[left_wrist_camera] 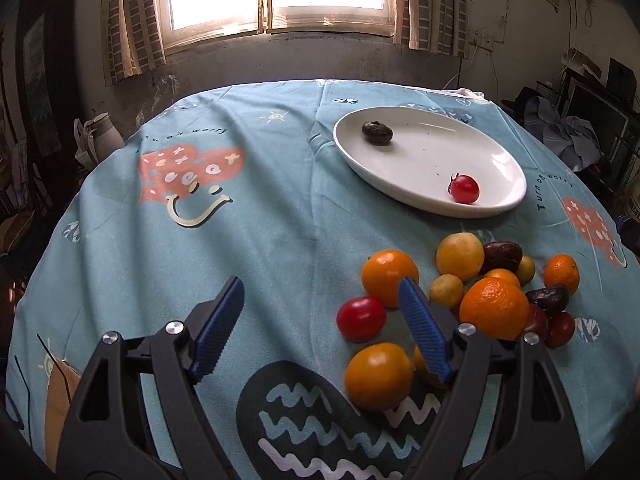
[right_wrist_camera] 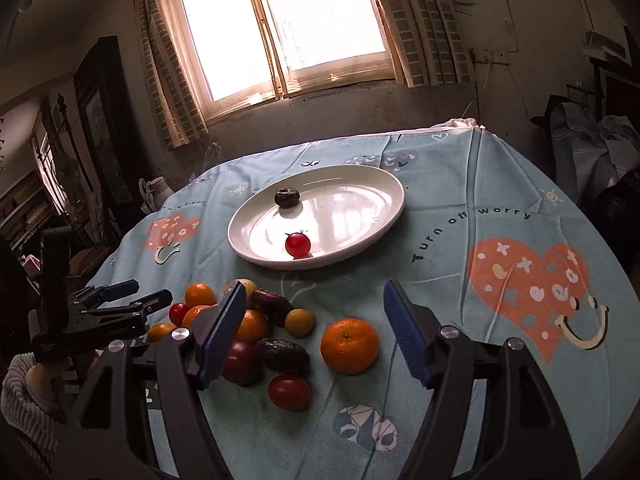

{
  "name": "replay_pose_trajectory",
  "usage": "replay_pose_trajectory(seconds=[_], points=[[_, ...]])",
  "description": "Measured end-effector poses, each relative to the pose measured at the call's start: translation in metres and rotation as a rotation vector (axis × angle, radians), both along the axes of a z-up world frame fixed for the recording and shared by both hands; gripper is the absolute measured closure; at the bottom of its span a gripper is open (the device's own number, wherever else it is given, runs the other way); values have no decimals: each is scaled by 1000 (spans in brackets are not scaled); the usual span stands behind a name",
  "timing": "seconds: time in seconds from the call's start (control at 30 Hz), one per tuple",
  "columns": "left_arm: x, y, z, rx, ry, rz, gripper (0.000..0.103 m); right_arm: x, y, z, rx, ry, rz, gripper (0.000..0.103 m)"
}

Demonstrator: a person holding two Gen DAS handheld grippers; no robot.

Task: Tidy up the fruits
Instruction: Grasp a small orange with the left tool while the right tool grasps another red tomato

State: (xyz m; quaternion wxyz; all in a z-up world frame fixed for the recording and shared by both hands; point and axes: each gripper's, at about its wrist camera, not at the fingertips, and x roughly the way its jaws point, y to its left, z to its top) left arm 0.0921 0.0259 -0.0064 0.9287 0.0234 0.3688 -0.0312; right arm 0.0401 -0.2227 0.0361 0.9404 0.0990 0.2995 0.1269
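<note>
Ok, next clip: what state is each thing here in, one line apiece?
Left hand-held gripper: open, nothing between the pads.
Right hand-held gripper: open, holding nothing.
White plate: on the cloth, holding two pieces.
Dark fruit: resting on the plate.
Red tomato: on the plate, near its front rim.
Fruit pile: loose on the tablecloth, unsorted.
Lone orange: on the cloth, apart from the pile.

White plate [right_wrist_camera: 256, 254] holds one red tomato [right_wrist_camera: 297, 244] and one dark fruit [right_wrist_camera: 287, 197] — remaining fruits [right_wrist_camera: 280, 332] heaped beside it
</note>
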Motion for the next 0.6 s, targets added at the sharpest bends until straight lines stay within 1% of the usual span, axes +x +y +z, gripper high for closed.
replay_pose_trajectory(seconds=[0.13, 0.2, 0.27, 0.33, 0.43, 0.53, 0.6], points=[[-6, -8, 5, -1, -37, -34, 22, 3, -1, -6, 20, 21, 15, 32], [-10, -14, 9, 3, -60, -64, 22, 3, 3, -9, 10, 32, 32, 32], [-9, -20, 7, 55, -68, -68, 22, 2, 8, -9, 0, 28, 49, 32], [-1, -23, 0, 94, -47, -62, 22, 0, 11, -8, -5, 17, 60, 32], [13, -24, -6, 82, -5, -70, 22, -1, 14, -8, -11, 17, 71, 31], [25, -30, -11, 95, 23, -84, 22, -1, 15, -9, -17, 24, 73, 32], [33, -30, -17, 72, 60, -89, 24, -2, 15, -9, -13, 26, 74, 32]])
